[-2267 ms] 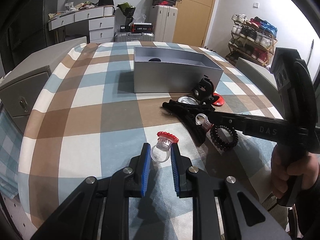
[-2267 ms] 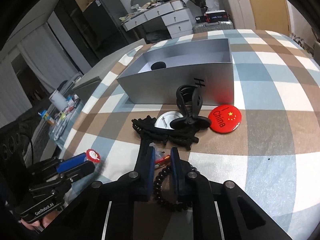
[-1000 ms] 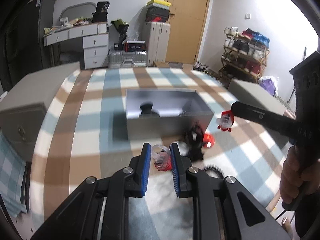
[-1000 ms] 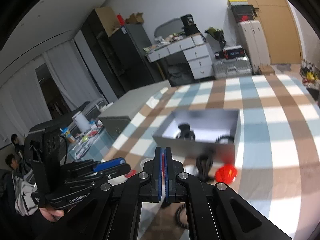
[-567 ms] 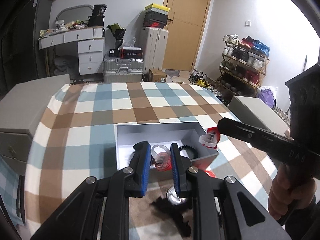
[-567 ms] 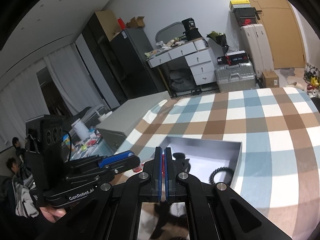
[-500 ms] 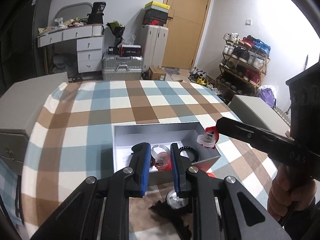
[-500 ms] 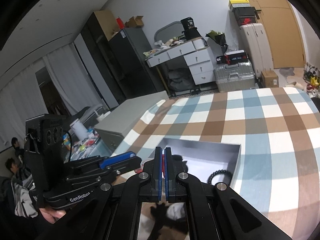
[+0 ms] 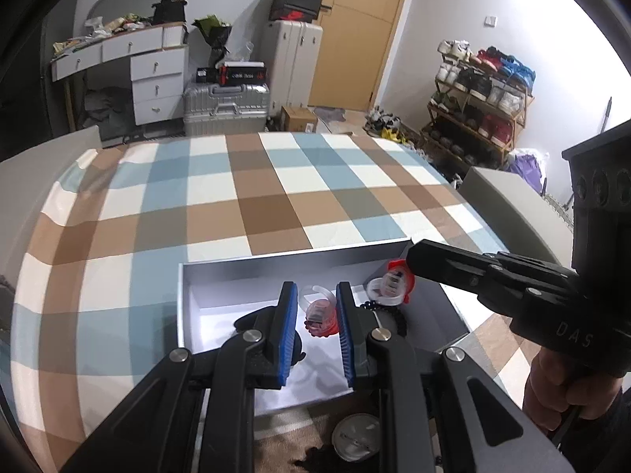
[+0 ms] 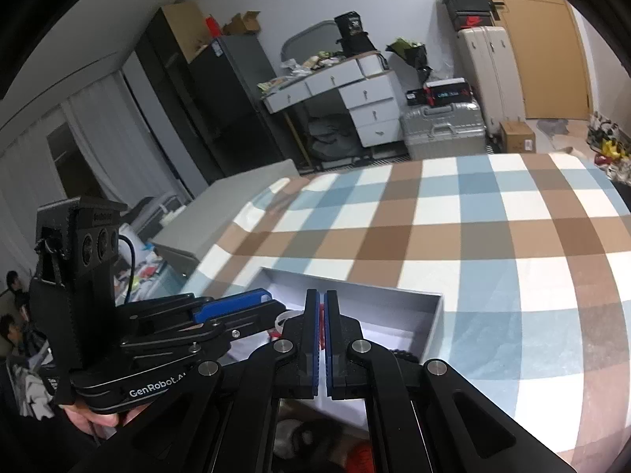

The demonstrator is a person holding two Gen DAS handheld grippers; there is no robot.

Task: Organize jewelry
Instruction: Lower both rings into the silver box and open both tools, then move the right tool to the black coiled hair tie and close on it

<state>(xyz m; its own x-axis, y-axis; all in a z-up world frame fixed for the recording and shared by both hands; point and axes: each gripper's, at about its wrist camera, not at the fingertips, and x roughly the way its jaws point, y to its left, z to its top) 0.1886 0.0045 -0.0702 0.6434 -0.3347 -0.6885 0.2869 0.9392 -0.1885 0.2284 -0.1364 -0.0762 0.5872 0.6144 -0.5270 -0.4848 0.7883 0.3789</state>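
Rings are now hanging over the grey box: left gripper clamping one ring, right gripper pinching the other ring, both needing dropping.

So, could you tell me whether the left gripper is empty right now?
No, the left gripper is shut on a clear ring with a red top, held over the open grey box.

left gripper: my black linkage arms, silver round screws, ribbed blue pads inside the fingers
right gripper: mine too, black with blue-lined fingers
markings: white "GenRobot.AI" on my left, "DAS" on my right
cable: black lead looping off my left body
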